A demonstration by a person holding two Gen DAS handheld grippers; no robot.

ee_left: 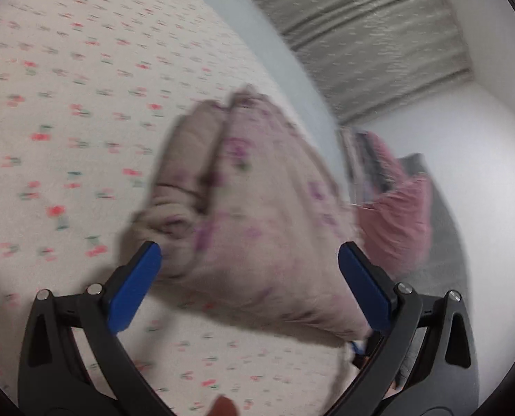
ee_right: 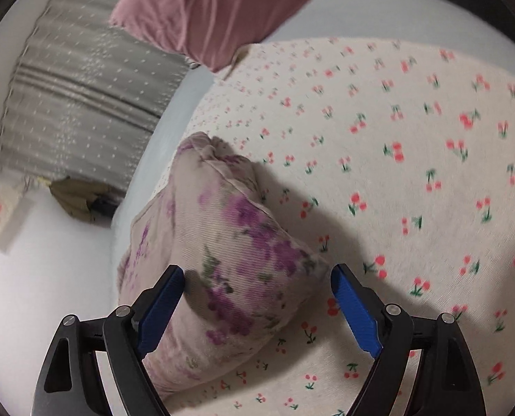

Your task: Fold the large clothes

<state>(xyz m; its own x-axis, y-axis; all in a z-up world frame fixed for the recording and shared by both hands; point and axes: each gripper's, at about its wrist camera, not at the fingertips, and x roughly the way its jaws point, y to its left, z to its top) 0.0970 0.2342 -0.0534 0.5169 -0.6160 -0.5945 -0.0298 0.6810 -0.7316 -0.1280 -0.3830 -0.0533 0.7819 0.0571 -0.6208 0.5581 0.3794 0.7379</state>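
Blurred in the left view, a folded floral garment [ee_left: 257,215] [ee_right: 219,242] lies near the edge of a cherry-print bedsheet [ee_left: 67,104] [ee_right: 413,138], between the spread, empty jaws of both left gripper [ee_left: 250,277] and right gripper [ee_right: 257,298].

Both wrist views look steeply down, close over the bed [ee_left: 67,86]. They share the folded floral garment [ee_left: 257,208] [ee_right: 222,242].
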